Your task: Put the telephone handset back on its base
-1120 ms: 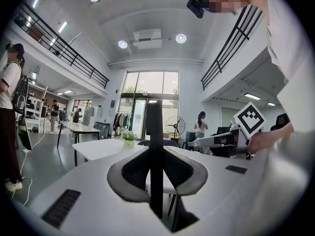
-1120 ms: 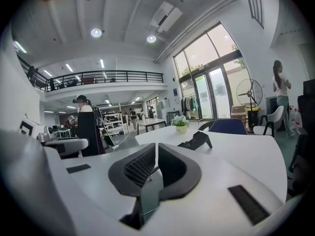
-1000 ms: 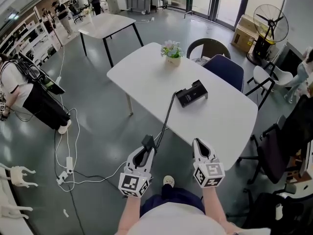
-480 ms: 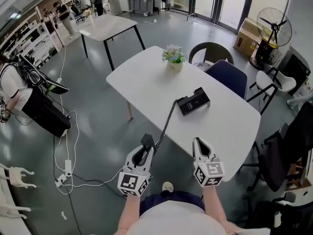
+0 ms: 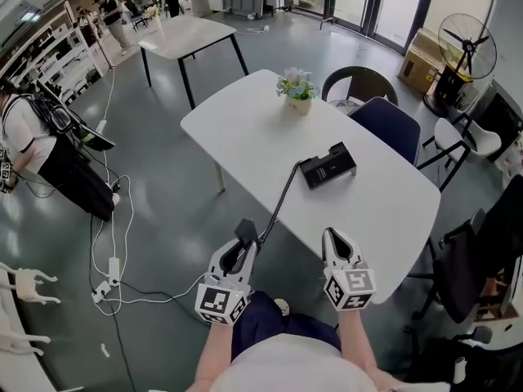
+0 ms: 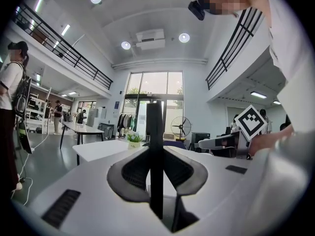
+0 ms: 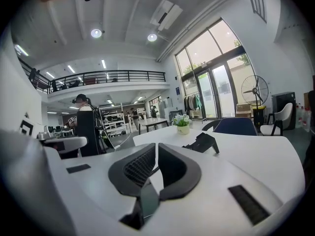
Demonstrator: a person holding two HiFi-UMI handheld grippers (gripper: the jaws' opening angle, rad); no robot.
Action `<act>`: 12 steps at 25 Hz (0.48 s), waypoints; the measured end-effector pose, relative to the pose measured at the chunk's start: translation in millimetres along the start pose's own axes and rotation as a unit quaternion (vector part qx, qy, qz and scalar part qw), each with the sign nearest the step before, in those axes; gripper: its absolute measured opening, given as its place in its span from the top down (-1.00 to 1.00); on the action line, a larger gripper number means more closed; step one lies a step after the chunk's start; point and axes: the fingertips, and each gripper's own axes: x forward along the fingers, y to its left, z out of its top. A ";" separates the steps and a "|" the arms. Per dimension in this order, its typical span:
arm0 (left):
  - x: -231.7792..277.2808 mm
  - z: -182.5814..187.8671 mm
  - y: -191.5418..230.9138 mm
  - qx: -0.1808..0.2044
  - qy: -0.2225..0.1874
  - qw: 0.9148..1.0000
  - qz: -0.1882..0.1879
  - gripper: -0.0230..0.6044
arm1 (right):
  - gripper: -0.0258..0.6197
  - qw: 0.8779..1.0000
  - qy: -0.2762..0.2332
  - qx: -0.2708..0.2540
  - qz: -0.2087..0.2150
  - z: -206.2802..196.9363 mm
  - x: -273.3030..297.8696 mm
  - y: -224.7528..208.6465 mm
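- The telephone handset [image 5: 245, 232] is off its base [image 5: 328, 166], well short of it and beyond the near edge of the tabletop [image 5: 245, 129] that carries the base. It sits in the left hand-held gripper [image 5: 242, 248].
- That gripper's jaws are clamped on the handset's flat sides, so in the left gripper view it shows edge-on as a thin, upright black slab. This looks like a carrying hold, chosen so it can be lowered lengthwise into the cradle.
- The right hand-held gripper [image 5: 333, 242] is level with the left one, on the side nearer the base. Its jaws are together with nothing between them, and it is probably free to steady the base.
- A black coiled cord [image 5: 282, 198] runs from the handset across the tabletop to the base. It is springy and hangs slack past the edge, so it could tug the light base.
- The base is a matt black plastic wedge with a sloped top. The tabletop is smooth, white and round-cornered, likely slippery under it.
- The jaw pads are dark and ribbed, set in smooth white shells.
- Beyond the base stands a small pot of flowers [image 5: 297, 88].
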 end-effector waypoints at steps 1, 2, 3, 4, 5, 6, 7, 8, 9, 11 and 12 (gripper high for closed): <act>-2.6 -1.1 -1.1 0.000 0.003 1.000 0.000 0.66 | 0.79 1.000 0.002 0.002 0.001 -2.4 -2.2 0.9; -5.0 -1.6 -2.1 0.000 0.005 1.000 0.001 0.66 | 0.79 1.000 0.005 0.004 0.001 -4.8 -4.4 1.4; -7.2 -1.8 -3.0 -0.001 0.006 1.000 0.002 0.66 | 0.79 1.000 0.008 0.006 0.001 -7.1 -6.4 1.8; -9.1 -1.7 -3.8 -0.001 0.006 1.000 0.003 0.66 | 0.79 1.000 0.010 0.007 0.001 -9.1 -8.3 2.3; -10.6 -1.4 -4.3 -0.001 0.006 1.000 0.004 0.66 | 0.79 1.000 0.012 0.007 0.002 -10.7 -9.7 3.0; -11.8 -1.0 -4.7 -0.001 0.005 1.000 0.004 0.66 | 0.79 1.000 0.013 0.008 0.003 -11.8 -11.1 3.9; -12.9 -0.7 -5.4 -0.001 0.005 1.000 0.005 0.66 | 0.79 1.000 0.014 0.008 0.004 -12.7 -12.5 4.8; -13.9 -0.5 -6.4 -0.001 0.003 1.000 0.005 0.66 | 0.79 1.000 0.015 0.008 0.005 -13.7 -14.0 5.4; -14.6 -0.3 -7.5 -0.002 0.002 1.000 0.005 0.66 | 0.79 1.000 0.016 0.009 0.005 -14.9 -15.4 5.5; -14.6 -0.3 -10.0 -0.002 0.000 1.000 0.005 0.66 | 0.79 1.000 0.018 0.010 0.004 -17.4 -16.8 4.1; -14.0 -0.6 -11.0 -0.002 0.000 1.000 0.005 0.66 | 0.79 1.000 0.019 0.011 0.004 -18.4 -16.8 3.2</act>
